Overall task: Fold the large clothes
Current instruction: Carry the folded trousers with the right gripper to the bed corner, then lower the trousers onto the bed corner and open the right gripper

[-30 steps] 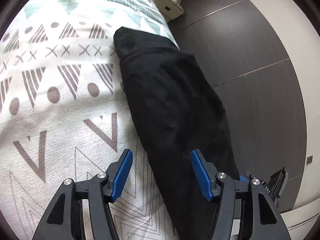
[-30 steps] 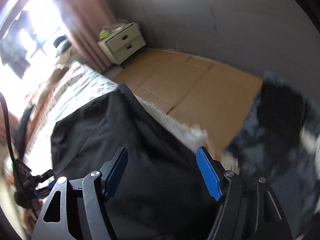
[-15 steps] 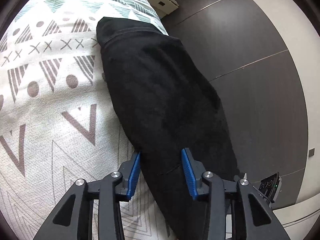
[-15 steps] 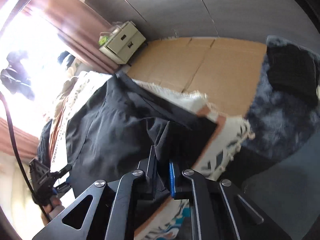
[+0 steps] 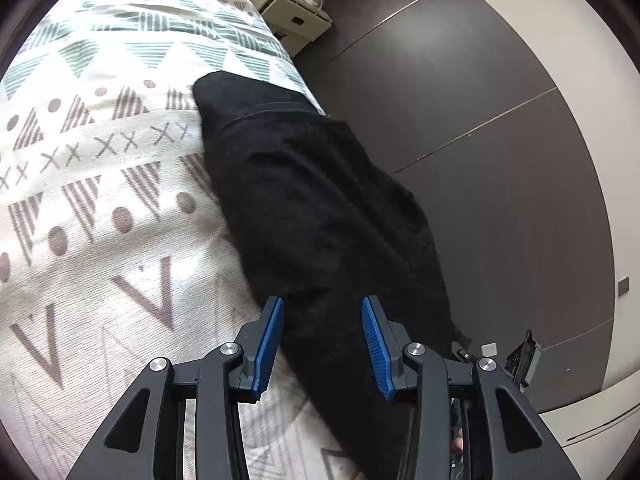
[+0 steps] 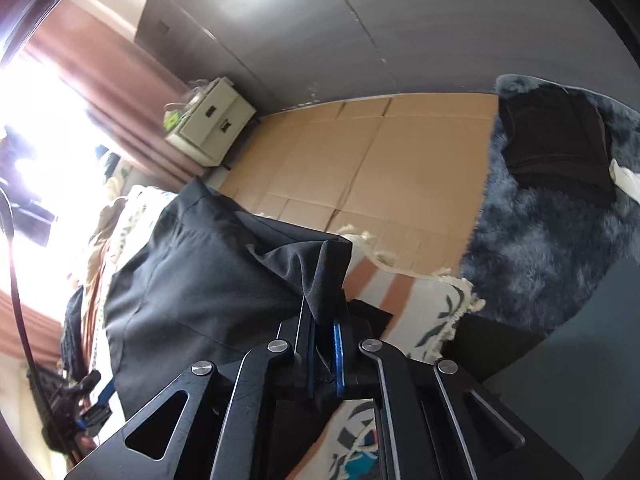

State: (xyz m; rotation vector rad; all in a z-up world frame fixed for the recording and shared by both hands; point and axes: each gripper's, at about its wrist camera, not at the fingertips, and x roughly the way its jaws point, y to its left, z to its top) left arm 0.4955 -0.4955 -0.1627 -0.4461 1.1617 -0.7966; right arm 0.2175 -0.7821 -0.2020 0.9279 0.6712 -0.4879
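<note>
A large black garment (image 5: 320,208) lies along the right edge of a bed with a patterned bedspread (image 5: 100,160), part of it draping over the side. My left gripper (image 5: 322,328) is open, its blue pads astride the near end of the garment without pinching it. In the right wrist view the same garment (image 6: 192,280) spreads to the left. My right gripper (image 6: 324,320) is shut on a bunched edge of the garment and holds it up off the bed.
A cream bedside cabinet (image 5: 294,16) stands past the bed's far corner, also in the right wrist view (image 6: 212,128). Dark wardrobe panels (image 5: 500,160) line the right. A tan floor (image 6: 360,168), a shaggy grey rug (image 6: 540,240) with a dark folded item (image 6: 560,148).
My right gripper has closed on the garment's edge and lifted it. My left gripper narrowed around the garment's near end, then opened wider and drew back a little.
</note>
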